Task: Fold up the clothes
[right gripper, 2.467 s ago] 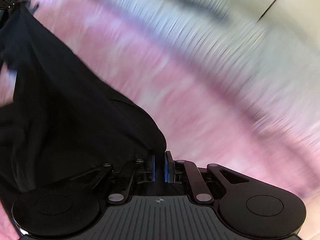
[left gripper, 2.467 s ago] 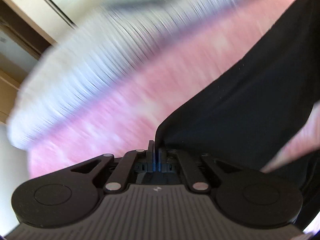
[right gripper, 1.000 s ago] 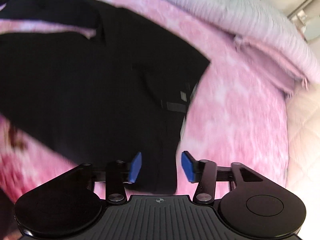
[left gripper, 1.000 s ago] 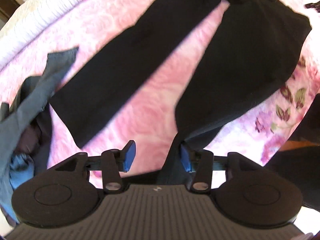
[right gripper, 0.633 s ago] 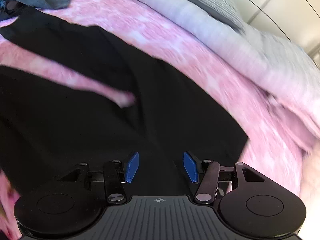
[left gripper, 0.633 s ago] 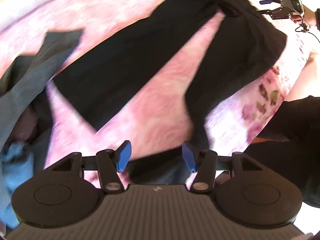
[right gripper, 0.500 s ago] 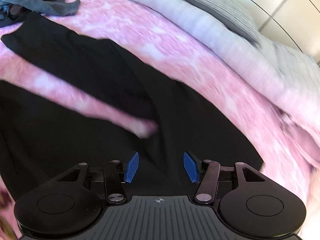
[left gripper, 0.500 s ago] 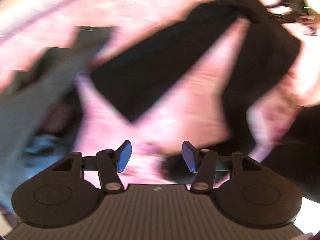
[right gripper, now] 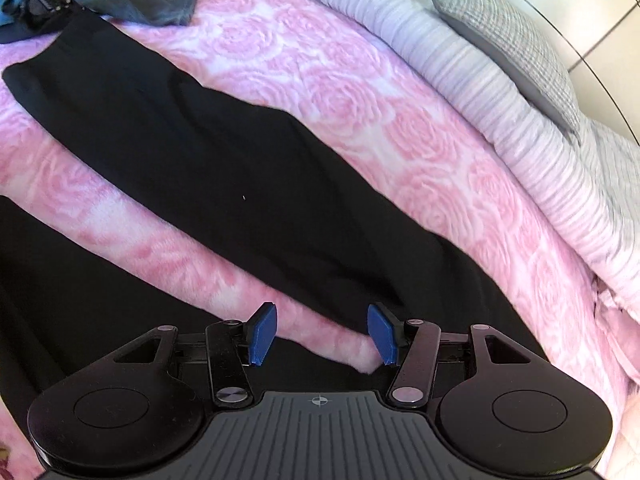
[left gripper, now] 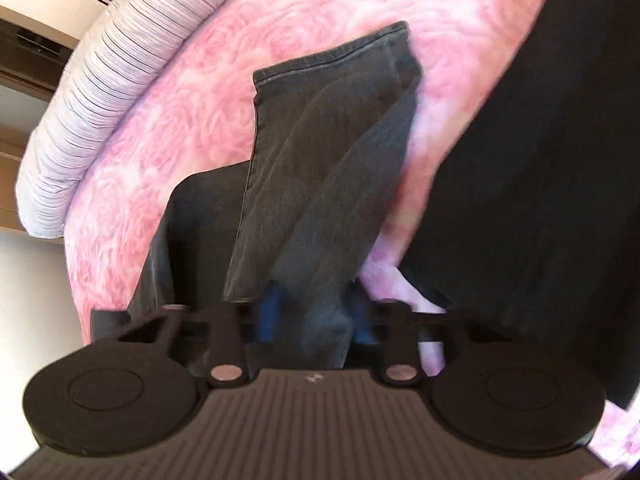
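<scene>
The pink bedspread [right gripper: 320,80] carries the black trousers [right gripper: 200,152], legs spread from 10 to 4 o'clock in the right wrist view. At 11 o'clock lie the grey jeans [left gripper: 320,160]. The left gripper [left gripper: 314,312], jaws just closing, pinches those jeans. The right gripper [right gripper: 322,332] hangs spread over the trousers' crotch, holding nothing. Judged step: clearing the jeans aside; next, bringing one trouser leg over the other.

Black trousers [right gripper: 224,168], pink (rose-patterned) bedspread [right gripper: 360,92].
</scene>
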Available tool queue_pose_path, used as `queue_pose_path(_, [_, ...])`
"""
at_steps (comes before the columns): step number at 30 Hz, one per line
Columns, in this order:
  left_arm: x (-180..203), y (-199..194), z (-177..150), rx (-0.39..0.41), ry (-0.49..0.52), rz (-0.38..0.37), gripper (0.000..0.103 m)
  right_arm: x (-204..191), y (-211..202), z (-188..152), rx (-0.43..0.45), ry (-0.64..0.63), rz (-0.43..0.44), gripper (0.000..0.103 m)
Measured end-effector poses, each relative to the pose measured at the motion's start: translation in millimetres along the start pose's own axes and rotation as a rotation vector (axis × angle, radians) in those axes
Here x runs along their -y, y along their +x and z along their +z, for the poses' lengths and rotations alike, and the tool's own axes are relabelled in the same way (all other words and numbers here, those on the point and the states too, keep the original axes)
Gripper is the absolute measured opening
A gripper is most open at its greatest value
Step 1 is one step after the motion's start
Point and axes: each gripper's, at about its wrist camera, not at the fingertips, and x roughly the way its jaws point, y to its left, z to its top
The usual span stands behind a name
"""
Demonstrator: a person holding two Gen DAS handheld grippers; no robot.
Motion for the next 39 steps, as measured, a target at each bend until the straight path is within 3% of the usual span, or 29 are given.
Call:
queue_pose_path(3, [-40, -27, -6, 0.118, -0.213, 0.075, 0.014, 2, 6, -1, -0.027, 0.025, -0.015, 0.054])
queue_pose_path(4, [-59, -39, -10, 0.143, -0.29, 0.144, 0.007, 2, 7, -1, -0.032, 0.036, -0.019, 0.054])
queue_pose_path(5, [-79, -51, -15, 0.163, -0.37, 0.218, 0.007, 3, 8, 0, -0.033, 0.042, -0.022, 0.054])
queue_pose_path(8, [-140, -70, -38, 0.129, -0.589, 0.455, 0.007, 3, 9, 6, -0.022, 0.05, -0.027, 0.054])
queue_pose_path(10, [-157, -66, -47, 0.058, -0.601, 0.524, 0.012, 3, 10, 10, -0.013, 0.051, -0.023, 0.054])
queue_pose_path(11, [-159, -63, -49, 0.033, -0.606, 0.5, 0.015, 3, 12, 12, -0.011, 0.051, -0.021, 0.054])
queue_pose_path(13, [-152, -61, -47, 0.013, -0.571, 0.445, 0.035, 3, 14, 15, -0.007, 0.051, -0.018, 0.054])
queue_pose_path(15, [-127, -65, -35, 0.046, -0.476, 0.41, 0.042, 4, 15, 17, -0.004, 0.055, -0.014, 0.054])
queue_pose_path(17, [-91, -73, -16, 0.124, -0.364, 0.321, 0.044, 6, 15, 18, -0.001, 0.062, -0.009, 0.054])
queue_pose_path(19, [-54, -75, 5, 0.211, -0.241, 0.142, 0.052, 9, 16, 18, -0.003, 0.065, -0.002, 0.054])
queue_pose_path(22, [-8, -58, 32, 0.244, -0.081, -0.131, 0.058, 18, 18, 13, -0.011, 0.061, 0.007, 0.054])
queue_pose_path(24, [17, -42, 46, 0.224, -0.004, -0.281, 0.061, 29, 20, 8, -0.016, 0.053, 0.001, 0.054])
queue_pose_path(26, [32, -23, 52, 0.164, 0.03, -0.379, 0.062, 46, 23, 0, -0.03, 0.054, -0.005, 0.054])
queue_pose_path(29, [41, -1, 51, 0.06, 0.058, -0.44, 0.055, 76, 32, -14, -0.044, 0.043, -0.008, 0.056])
queue_pose_path(32, [55, -4, 46, 0.013, 0.1, -0.45, 0.031, 101, 45, -23, -0.047, -0.01, 0.01, 0.061])
queue_pose_path(33, [58, -7, 46, 0.006, 0.118, -0.444, 0.005, 108, 50, -24, -0.039, -0.024, 0.019, 0.062])
queue_pose_path(34, [62, -12, 48, -0.003, 0.145, -0.42, 0.0, 113, 55, -25, -0.032, -0.037, 0.031, 0.064])
queue_pose_path(37, [62, -30, 53, -0.008, 0.184, -0.35, 0.0, 113, 74, -22, -0.004, -0.106, 0.066, 0.066])
queue_pose_path(39, [48, -47, 60, 0.031, 0.163, -0.28, 0.0, 107, 90, -19, -0.025, -0.168, 0.077, 0.062])
